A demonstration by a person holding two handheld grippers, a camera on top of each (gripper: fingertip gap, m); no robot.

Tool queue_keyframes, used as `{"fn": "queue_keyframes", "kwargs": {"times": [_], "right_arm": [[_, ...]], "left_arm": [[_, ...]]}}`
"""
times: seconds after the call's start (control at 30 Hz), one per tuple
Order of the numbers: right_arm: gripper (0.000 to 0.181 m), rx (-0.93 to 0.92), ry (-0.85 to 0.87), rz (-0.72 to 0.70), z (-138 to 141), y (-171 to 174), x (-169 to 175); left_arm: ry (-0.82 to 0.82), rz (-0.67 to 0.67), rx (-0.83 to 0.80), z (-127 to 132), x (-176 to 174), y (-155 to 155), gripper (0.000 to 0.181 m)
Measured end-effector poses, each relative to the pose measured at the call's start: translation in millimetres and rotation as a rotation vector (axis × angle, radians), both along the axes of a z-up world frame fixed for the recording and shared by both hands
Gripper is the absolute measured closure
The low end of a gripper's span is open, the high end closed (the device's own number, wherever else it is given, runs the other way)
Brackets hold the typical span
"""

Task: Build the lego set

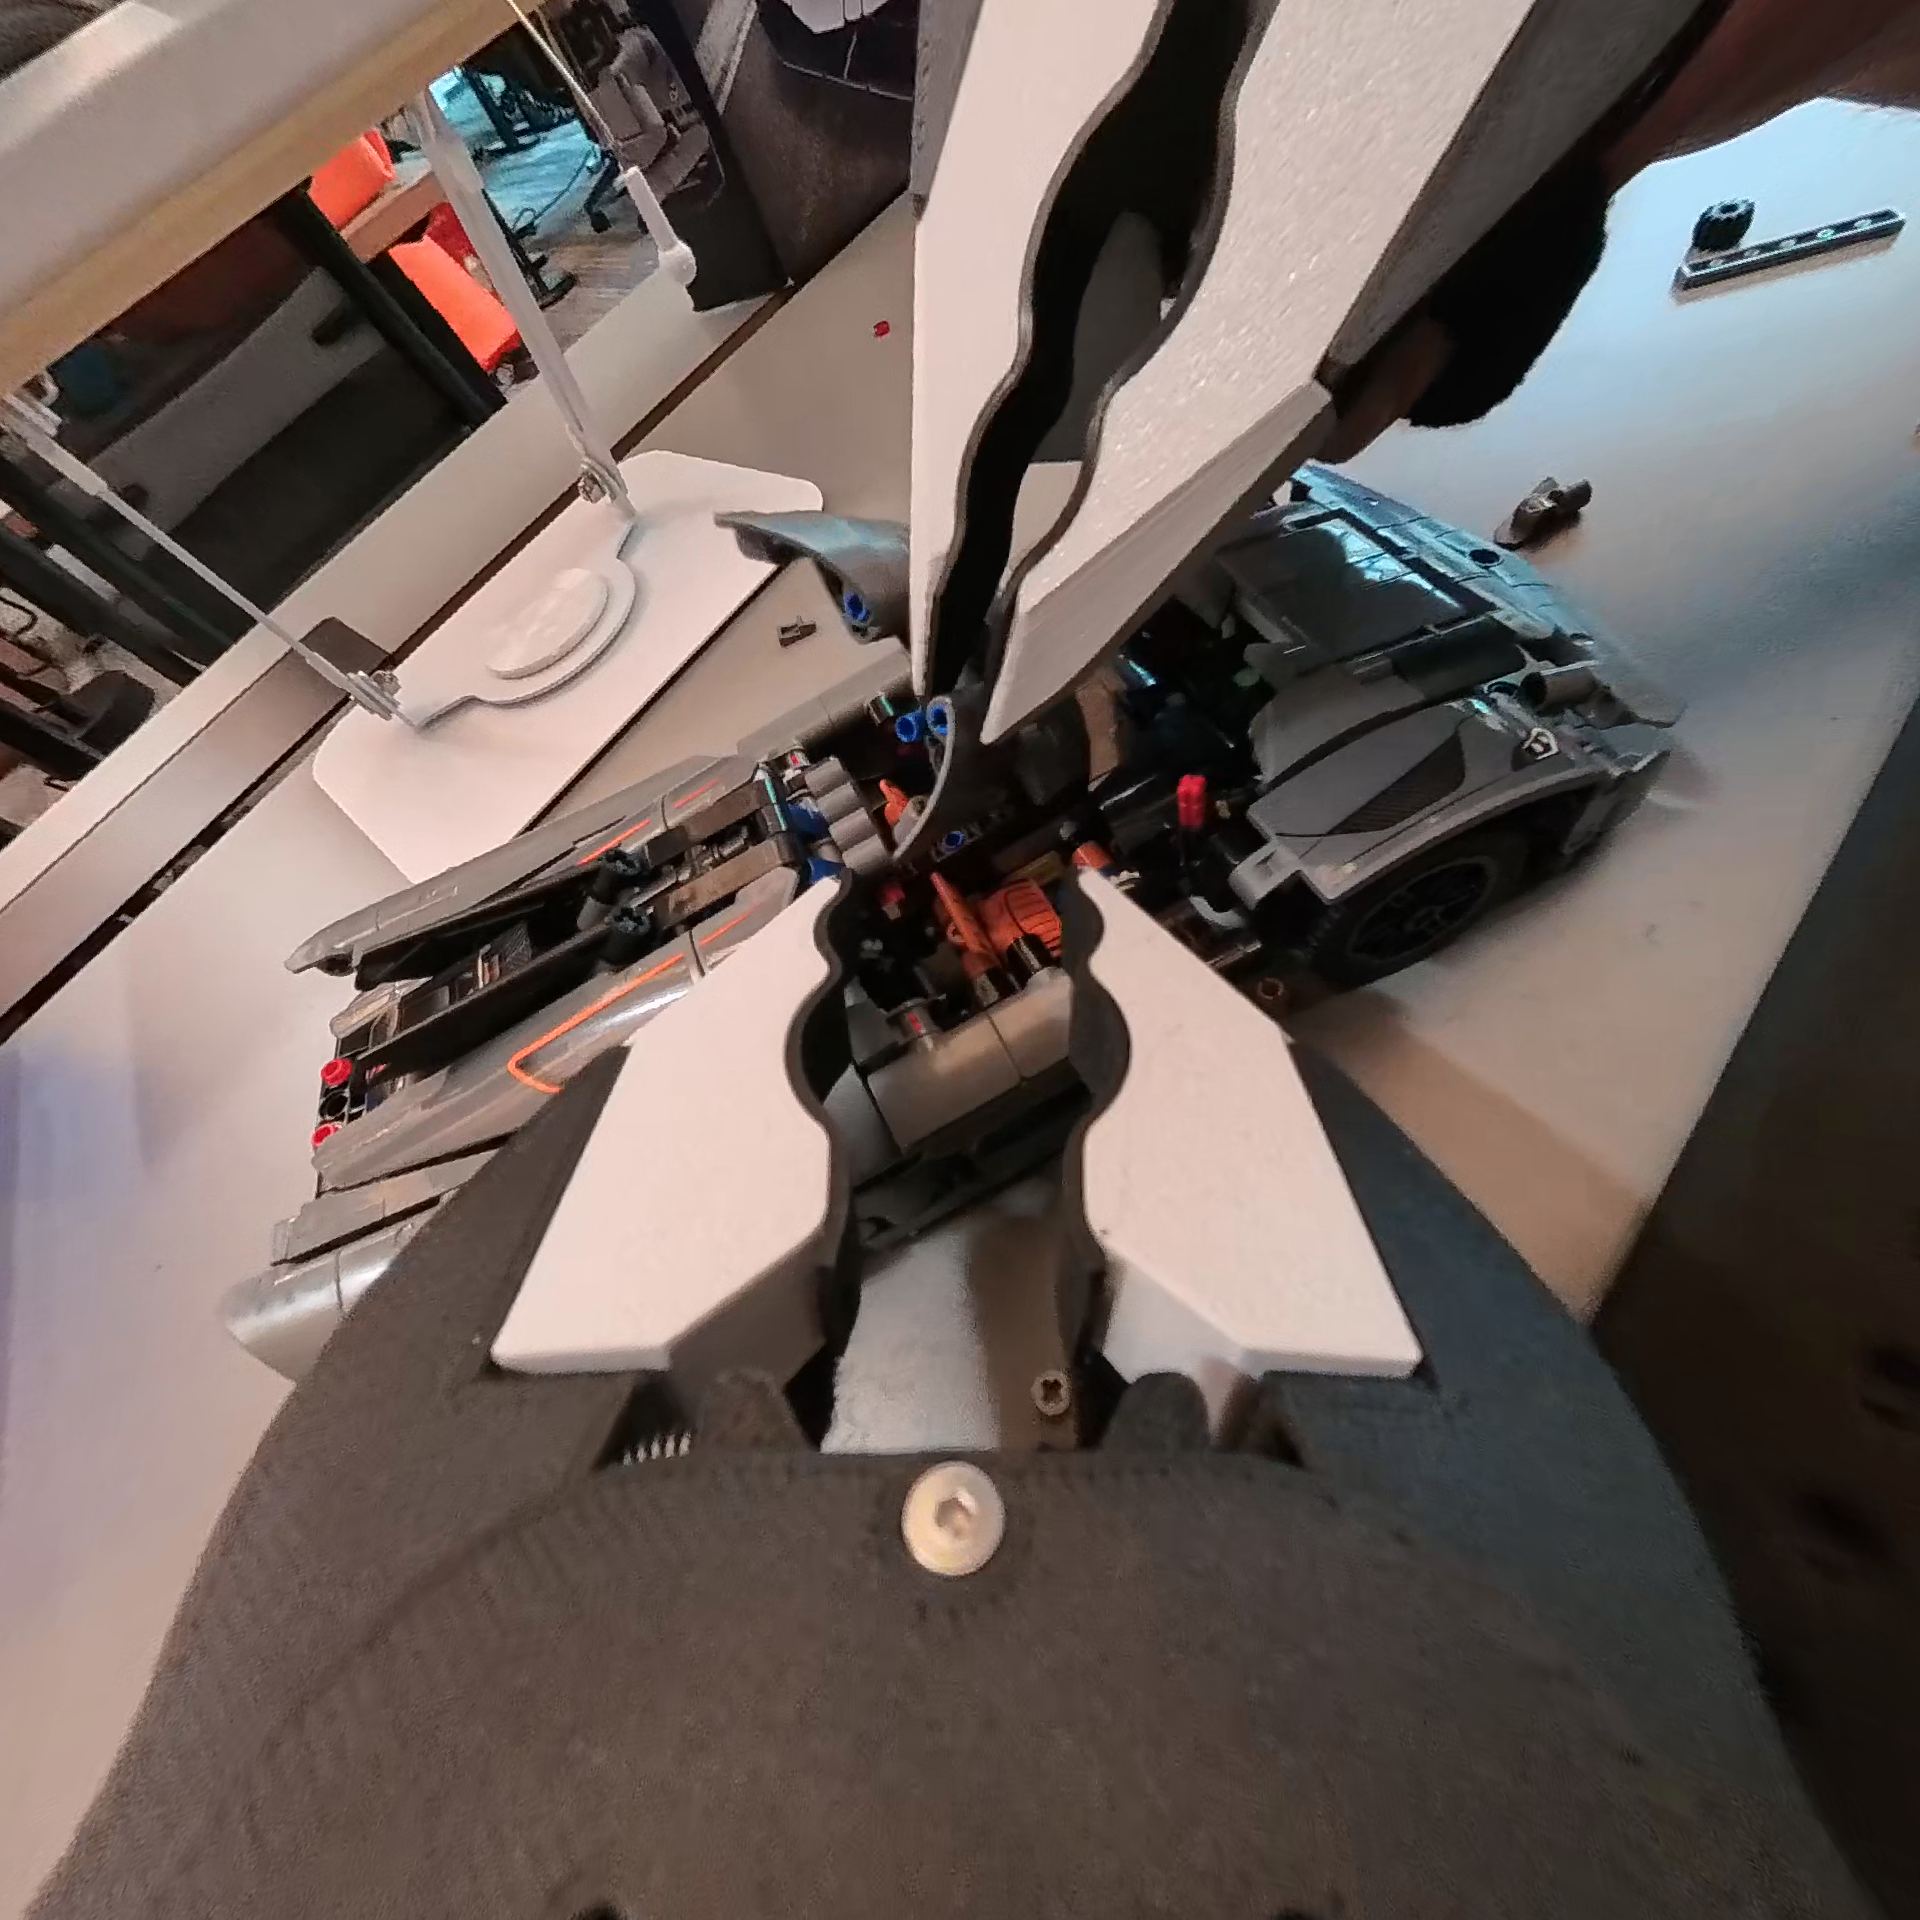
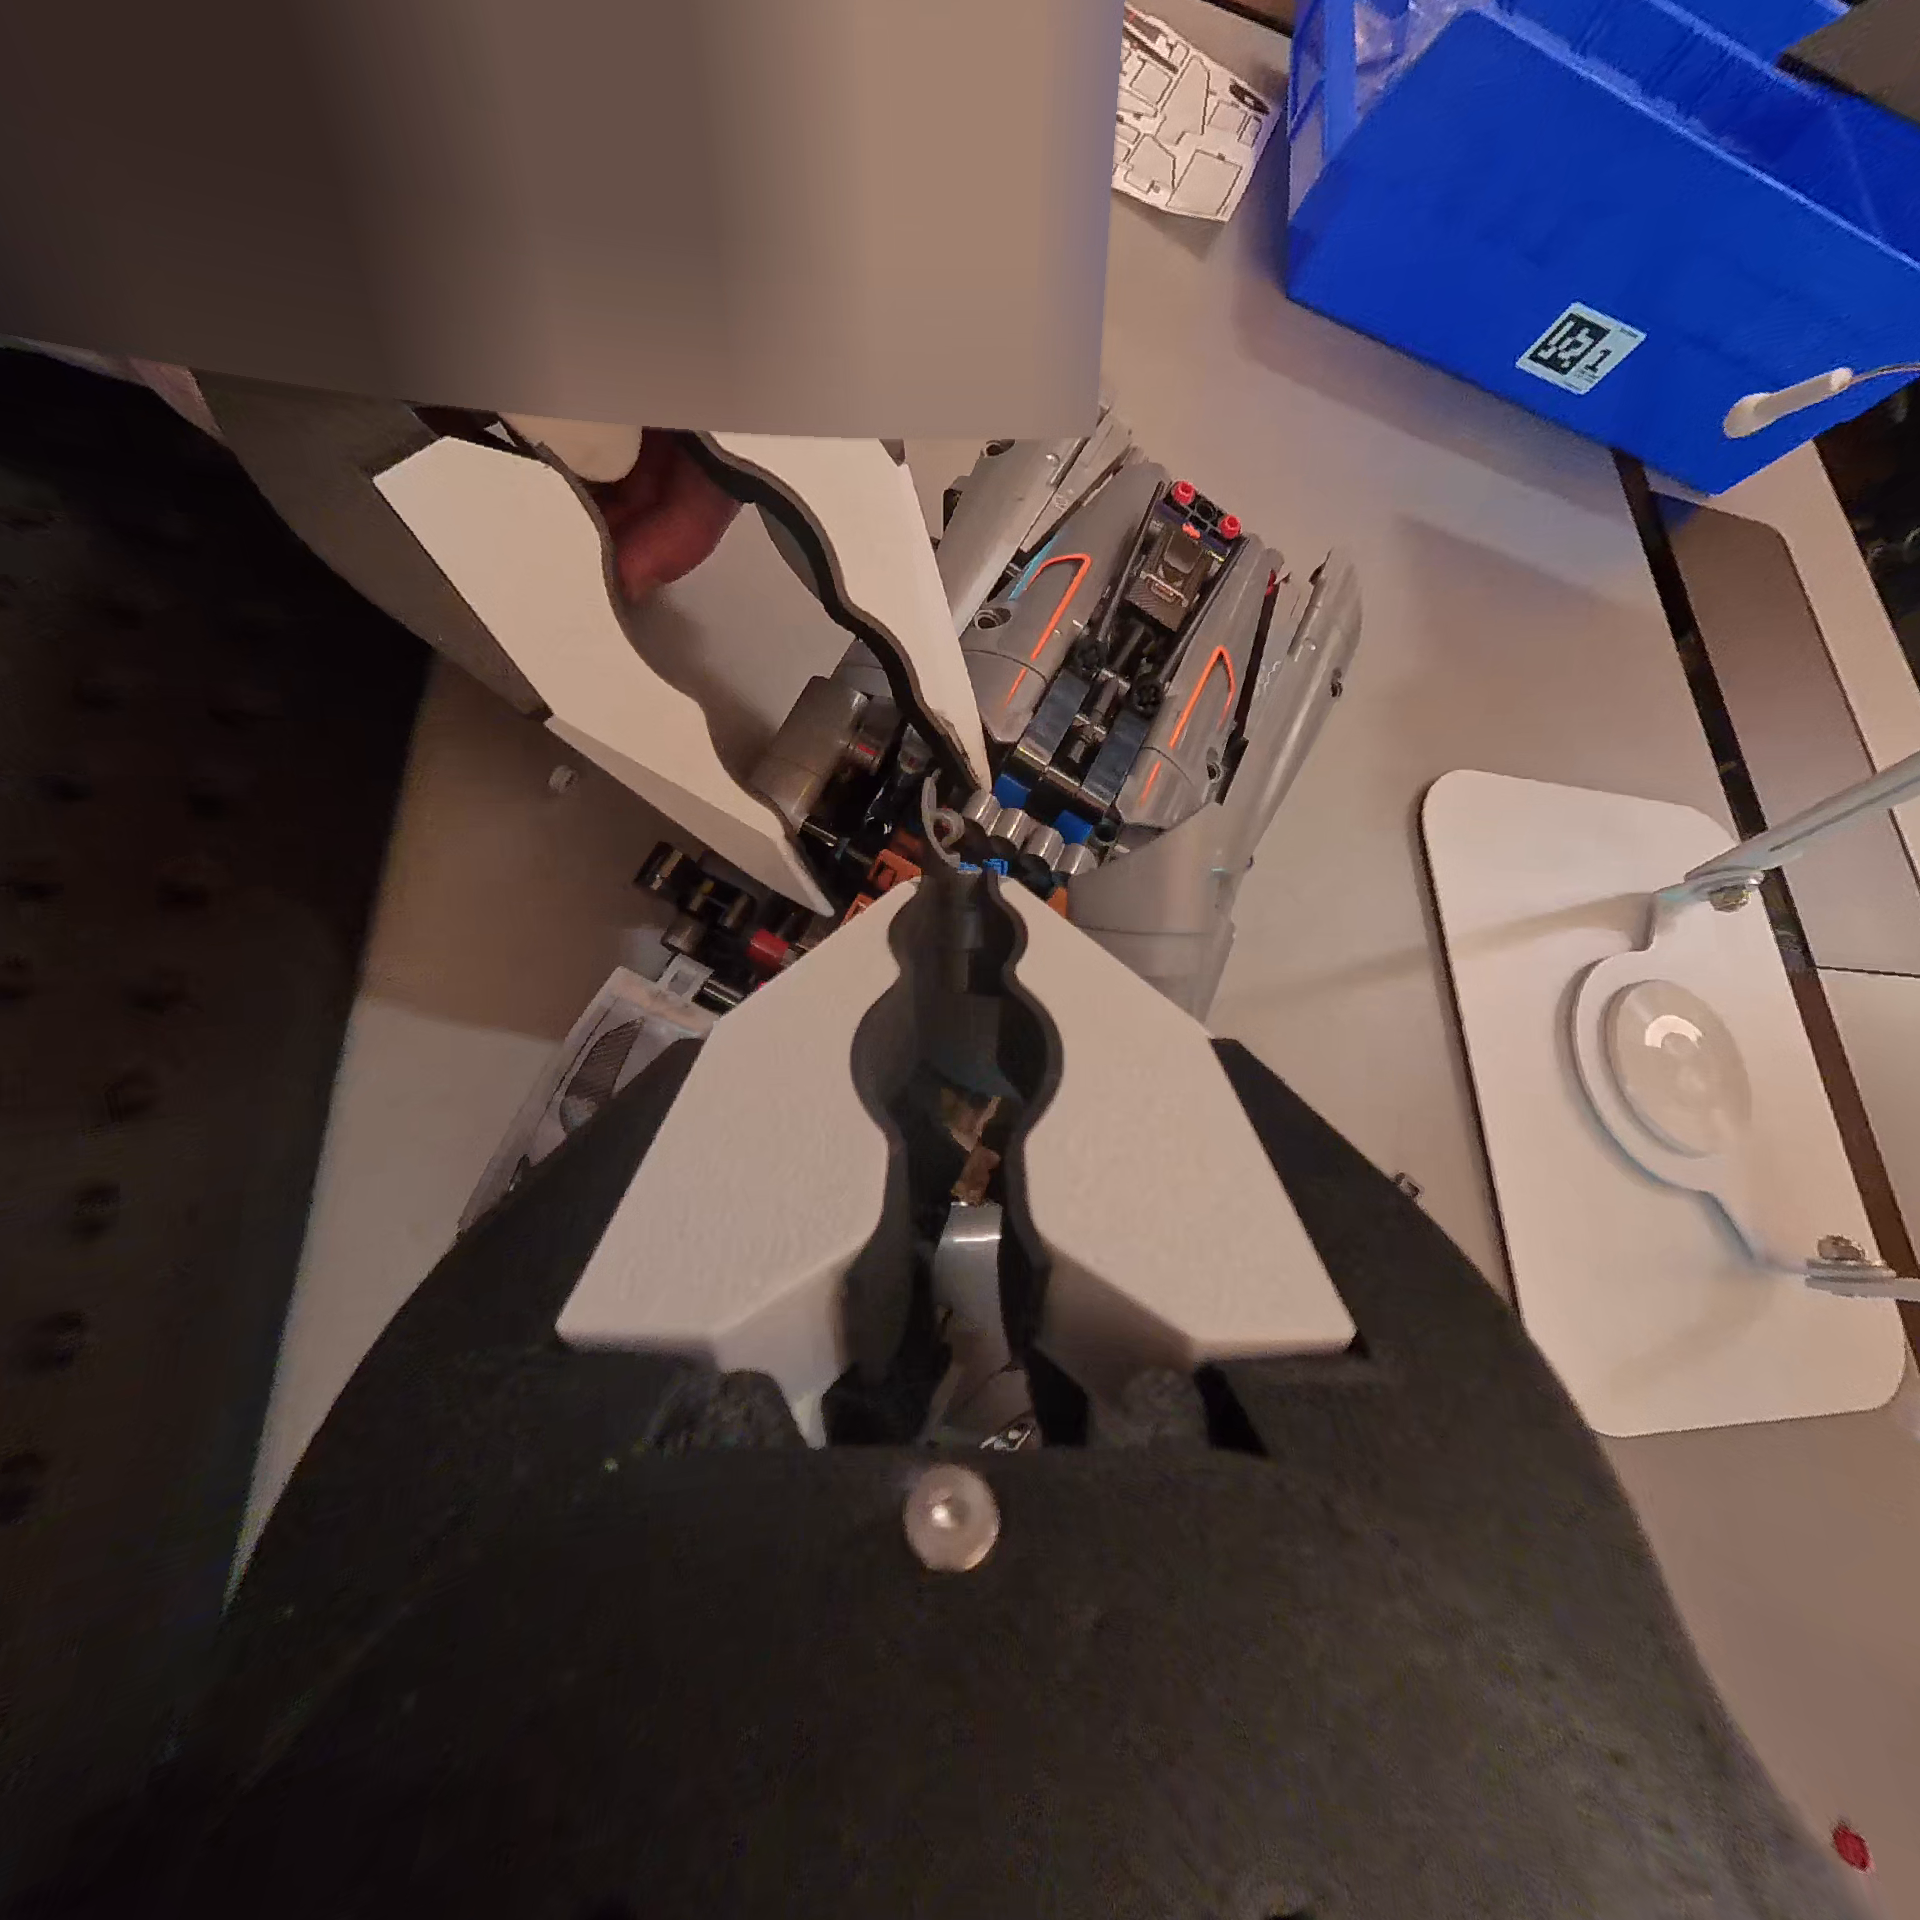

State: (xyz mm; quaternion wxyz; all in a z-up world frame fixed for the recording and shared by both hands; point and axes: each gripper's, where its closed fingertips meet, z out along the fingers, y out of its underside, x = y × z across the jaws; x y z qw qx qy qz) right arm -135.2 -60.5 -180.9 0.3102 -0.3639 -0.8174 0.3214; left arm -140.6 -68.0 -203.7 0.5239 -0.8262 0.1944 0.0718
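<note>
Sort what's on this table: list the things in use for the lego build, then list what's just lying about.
In use:
- grey lego car
- curved grey panel, pinched in the right gripper
- left gripper, jaws apart over the car's open middle

Lying about:
- blue bin
- white stand base
- printed sheet
- black beam with gear
- small red stud

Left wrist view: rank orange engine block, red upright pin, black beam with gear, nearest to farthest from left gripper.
From the left gripper:
1. Orange engine block, right between the fingertips.
2. Red upright pin, right, inside the car.
3. Black beam with gear, far upper right on the table.
</note>
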Motion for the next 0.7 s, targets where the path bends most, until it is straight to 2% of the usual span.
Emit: {"fn": "queue_keyframes", "kwargs": {"times": [0.1, 0.3, 0.5, 0.7], "right_arm": [[0.176, -0.004, 0.011, 0.0, 1.3, 1.1, 0.5], [0.176, -0.032, 0.037, 0.008, 6.4, 1.1, 1.2], [0.177, -0.03, 0.043, 0.04, 8.0, -7.8, 1.6], [0.177, -0.035, 0.034, 0.045, 6.9, -9.1, 2.3]], "left_arm": [[0.004, 0.003, 0.002, 0.8, -0.7, -0.7, 0.146], [-0.06, 0.019, 0.086, 19.7, -5.1, -4.1, 0.15], [0.05, -0.03, 0.125, 24.4, 6.5, -4.3, 0.158], [0.04, -0.031, 0.147, 29.1, 5.5, -5.7, 0.17]]}}
